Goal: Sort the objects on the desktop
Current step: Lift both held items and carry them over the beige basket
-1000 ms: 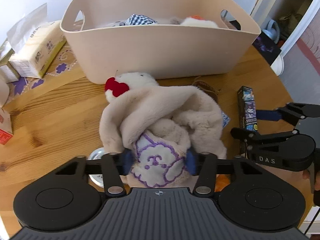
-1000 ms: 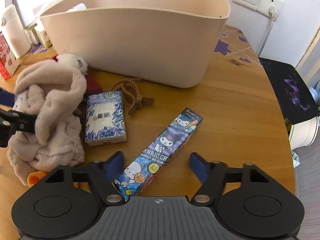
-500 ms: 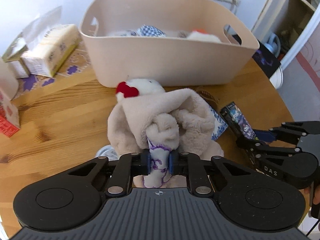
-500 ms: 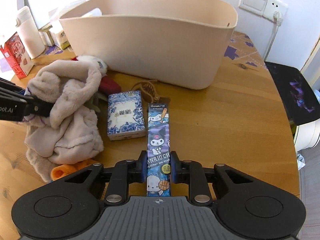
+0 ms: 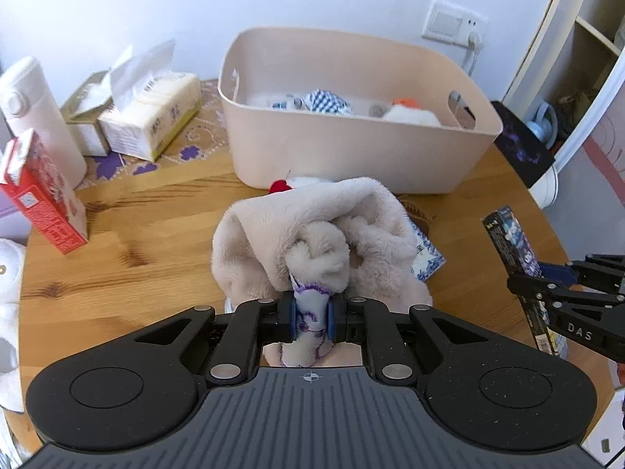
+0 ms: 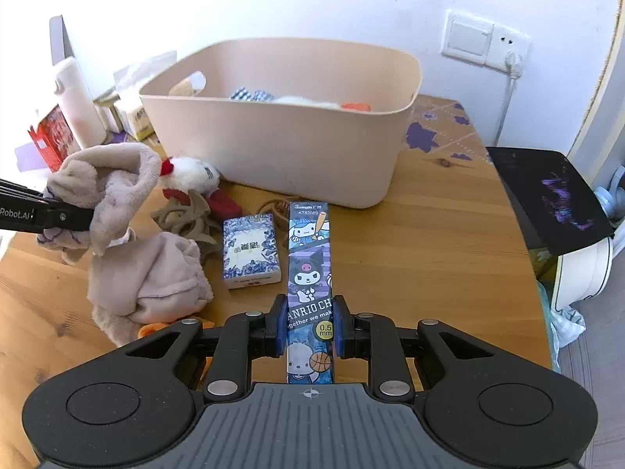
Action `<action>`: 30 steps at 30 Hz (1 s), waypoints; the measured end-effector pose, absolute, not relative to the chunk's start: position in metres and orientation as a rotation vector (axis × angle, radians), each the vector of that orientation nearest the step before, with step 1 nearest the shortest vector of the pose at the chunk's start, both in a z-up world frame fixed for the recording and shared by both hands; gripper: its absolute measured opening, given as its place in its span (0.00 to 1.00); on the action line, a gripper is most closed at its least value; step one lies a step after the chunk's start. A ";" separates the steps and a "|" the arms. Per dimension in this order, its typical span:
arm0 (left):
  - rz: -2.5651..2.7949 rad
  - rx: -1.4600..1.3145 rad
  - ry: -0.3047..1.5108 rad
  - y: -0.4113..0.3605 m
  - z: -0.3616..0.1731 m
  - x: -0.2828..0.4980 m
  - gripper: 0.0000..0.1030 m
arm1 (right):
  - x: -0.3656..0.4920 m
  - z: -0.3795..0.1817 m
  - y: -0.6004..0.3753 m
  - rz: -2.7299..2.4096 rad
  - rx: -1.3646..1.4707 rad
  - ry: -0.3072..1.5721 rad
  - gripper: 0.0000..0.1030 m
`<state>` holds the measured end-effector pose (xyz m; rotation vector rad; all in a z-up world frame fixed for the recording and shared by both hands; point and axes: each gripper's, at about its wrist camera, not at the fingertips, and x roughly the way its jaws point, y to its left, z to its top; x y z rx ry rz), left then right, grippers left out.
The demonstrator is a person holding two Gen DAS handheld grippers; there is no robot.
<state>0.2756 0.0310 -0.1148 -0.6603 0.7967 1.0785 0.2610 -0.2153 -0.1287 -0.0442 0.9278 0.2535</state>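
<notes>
Indoors, wooden table [image 6: 429,242], white wall [image 6: 312,0]

Right gripper [image 6: 308,331] is clamping a cartoon pen box [image 6: 310,273] w/ both pads, box pointing toward the beige bin [image 6: 297,156]. Left gripper [image 6: 58,215] is pinching a plush toy [image 6: 129,234] beside a blue-white pack [image 6: 251,254].

A white wall socket [image 6: 485,43] sits above the bench [image 6: 429,254]; a white bottle [image 5: 37,113] stands beside a tissue pack [image 5: 150,117].
</notes>
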 end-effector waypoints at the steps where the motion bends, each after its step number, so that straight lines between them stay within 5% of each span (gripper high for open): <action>1: 1.087 -0.657 0.790 0.028 -0.111 0.275 0.13 | 0.258 -0.126 -0.217 0.254 -0.041 0.918 0.21; 30: 1.179 -0.432 0.630 0.032 0.002 0.305 0.13 | 0.254 -0.011 -0.239 0.265 -0.079 0.575 0.21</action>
